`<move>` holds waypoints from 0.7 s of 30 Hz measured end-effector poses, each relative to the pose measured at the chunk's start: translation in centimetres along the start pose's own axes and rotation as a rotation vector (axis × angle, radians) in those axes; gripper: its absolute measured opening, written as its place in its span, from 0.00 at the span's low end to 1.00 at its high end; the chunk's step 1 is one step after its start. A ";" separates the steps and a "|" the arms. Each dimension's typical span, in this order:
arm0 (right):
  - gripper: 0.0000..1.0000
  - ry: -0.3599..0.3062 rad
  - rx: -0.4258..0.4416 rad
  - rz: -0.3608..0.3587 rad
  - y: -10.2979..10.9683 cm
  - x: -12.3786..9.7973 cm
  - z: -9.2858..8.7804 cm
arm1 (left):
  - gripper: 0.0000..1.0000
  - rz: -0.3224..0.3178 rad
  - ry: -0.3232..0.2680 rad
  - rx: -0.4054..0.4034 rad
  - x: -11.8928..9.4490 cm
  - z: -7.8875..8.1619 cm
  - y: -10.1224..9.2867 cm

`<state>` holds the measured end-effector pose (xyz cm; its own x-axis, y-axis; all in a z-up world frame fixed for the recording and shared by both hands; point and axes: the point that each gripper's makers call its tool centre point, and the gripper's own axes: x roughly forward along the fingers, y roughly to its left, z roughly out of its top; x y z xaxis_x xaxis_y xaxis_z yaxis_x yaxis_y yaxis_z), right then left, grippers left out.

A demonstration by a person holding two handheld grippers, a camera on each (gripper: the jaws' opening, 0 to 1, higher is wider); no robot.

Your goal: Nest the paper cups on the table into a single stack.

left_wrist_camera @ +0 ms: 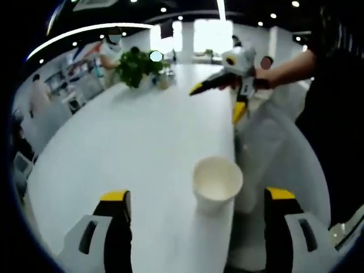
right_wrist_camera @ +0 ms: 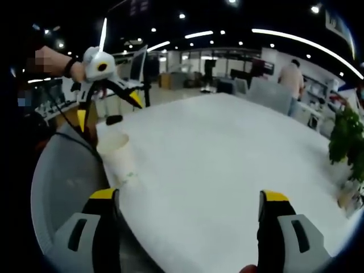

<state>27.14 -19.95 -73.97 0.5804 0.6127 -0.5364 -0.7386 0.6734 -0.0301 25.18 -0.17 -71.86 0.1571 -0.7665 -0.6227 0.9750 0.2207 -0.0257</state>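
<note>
bare table (left_wrist_camera: pixel 142 142), plant (left_wrist_camera: pixel 136 65) far end

I am working in an open-plan office; beyond my fingers a long white table (left_wrist_camera: pixel 142 136) carries a potted plant (left_wrist_camera: pixel 136 65); desks, chairs (right_wrist_camera: pixel 273 94) and recessed ceiling lights (right_wrist_camera: pixel 199 34) lie behind.

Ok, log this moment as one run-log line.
left hand-held gripper: open, paper cup upright between jaws, ungrasped | right hand-held gripper: open, empty | cup near white table edge
</note>
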 end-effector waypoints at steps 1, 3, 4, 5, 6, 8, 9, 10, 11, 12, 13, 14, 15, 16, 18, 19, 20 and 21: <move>1.00 0.001 0.002 0.003 0.1 0.1 0.0 | 0.98 0.003 -0.006 -0.008 0.0 -0.1 0.0; 1.00 0.000 0.005 0.013 0.3 0.2 -0.1 | 0.98 0.011 -0.003 -0.020 0.0 -0.7 0.3; 1.00 -0.001 0.007 0.018 0.5 0.3 -0.1 | 0.98 0.012 0.006 -0.024 0.1 -1.1 0.2; 1.00 -0.001 0.006 0.026 0.7 0.4 -0.1 | 0.98 0.012 0.009 -0.023 0.1 -1.3 0.2; 1.00 -0.001 0.004 0.030 0.8 0.4 -0.2 | 0.98 0.013 0.010 -0.025 0.1 -1.5 0.2; 1.00 0.003 -0.003 0.044 1.2 0.6 -0.3 | 0.98 0.017 0.010 -0.034 0.2 -2.0 0.3; 1.00 0.005 -0.004 0.048 1.4 0.7 -0.4 | 0.98 0.017 0.009 -0.042 0.3 -2.2 0.3; 1.00 0.010 -0.005 0.054 1.5 0.8 -0.5 | 0.98 0.016 0.009 -0.048 0.3 -2.3 0.3; 1.00 0.014 -0.007 0.057 1.6 0.9 -0.6 | 0.98 0.013 0.012 -0.049 0.5 -2.6 0.1; 1.00 0.016 -0.007 0.063 1.8 1.0 -0.7 | 0.97 0.013 0.014 -0.049 0.5 -2.8 0.1; 1.00 0.016 -0.007 0.067 1.8 1.1 -0.7 | 0.97 0.010 0.018 -0.049 0.6 -3.1 0.1; 1.00 0.019 -0.007 0.071 1.9 1.2 -0.7 | 0.96 0.009 0.018 -0.051 0.7 -3.3 0.0; 1.00 0.018 -0.005 0.073 2.0 1.2 -0.7 | 0.96 0.009 0.027 -0.057 0.8 -3.6 0.0; 1.00 0.016 0.002 0.080 2.1 1.3 -0.7 | 0.95 0.009 0.029 -0.059 0.9 -3.7 0.0; 1.00 0.019 -0.001 0.086 2.1 1.5 -0.9 | 0.95 0.013 0.027 -0.053 1.1 -4.0 -0.1; 1.00 0.023 -0.006 0.090 2.2 1.6 -0.9 | 0.95 0.013 0.028 -0.052 1.2 -4.1 -0.1; 1.00 0.027 -0.011 0.099 2.4 1.8 -0.9 | 0.94 0.013 0.028 -0.050 1.3 -4.2 -0.2; 1.00 0.027 -0.015 0.111 2.6 2.0 -0.9 | 0.94 0.015 0.028 -0.048 1.4 -4.3 -0.2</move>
<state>26.07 -17.32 -75.87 0.4856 0.6719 -0.5592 -0.8029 0.5958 0.0187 24.54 1.29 -76.12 0.1668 -0.7458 -0.6449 0.9637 0.2617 -0.0535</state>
